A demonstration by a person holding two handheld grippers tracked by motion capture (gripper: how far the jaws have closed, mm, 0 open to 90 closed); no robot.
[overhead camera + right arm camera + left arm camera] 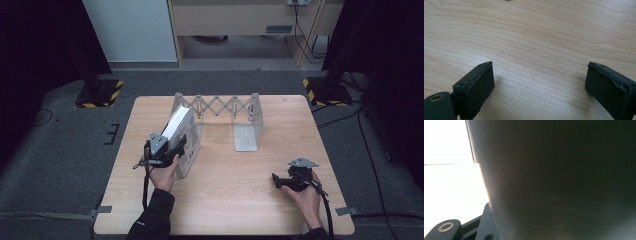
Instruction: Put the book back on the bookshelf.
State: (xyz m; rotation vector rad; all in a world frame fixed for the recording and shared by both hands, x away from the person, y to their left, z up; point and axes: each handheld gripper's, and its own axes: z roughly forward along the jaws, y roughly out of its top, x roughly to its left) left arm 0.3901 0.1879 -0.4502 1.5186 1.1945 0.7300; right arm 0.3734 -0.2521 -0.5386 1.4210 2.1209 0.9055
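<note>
Two forearms in dark sleeves enter from the near edge of a pale wooden table (225, 200), each hand carrying a two-jaw gripper. On the person's left, the hand (164, 175) is raised off the tabletop with the wrist cocked upward, and its left gripper (172, 147) is clamped on a thick white book (182, 137). That book stands on its lower edge, leaning slightly, its pages facing up and away, pressed against the left end plate of an expanding metal book rack (245, 125). From the left gripper view the book's cover (561, 182) looms dark and close across the lens, with bright white beyond its edge, confirming that the jaws are closed on it near its closer end.

At the far side of the table the rack stretches sideways on a scissor-lattice back, its second upright plate and flat base standing well apart from the book, with bare wood between them.

On the person's right, the hand (305, 192) rests low on the table near the front right corner, palm down and wrist level, the right gripper (276, 180) pointing left across the surface. In the right gripper view its black padded jaws stand wide apart over bare wood grain (536, 45), holding nothing. A cable trails back from each gripper toward the table's near edge.
</note>
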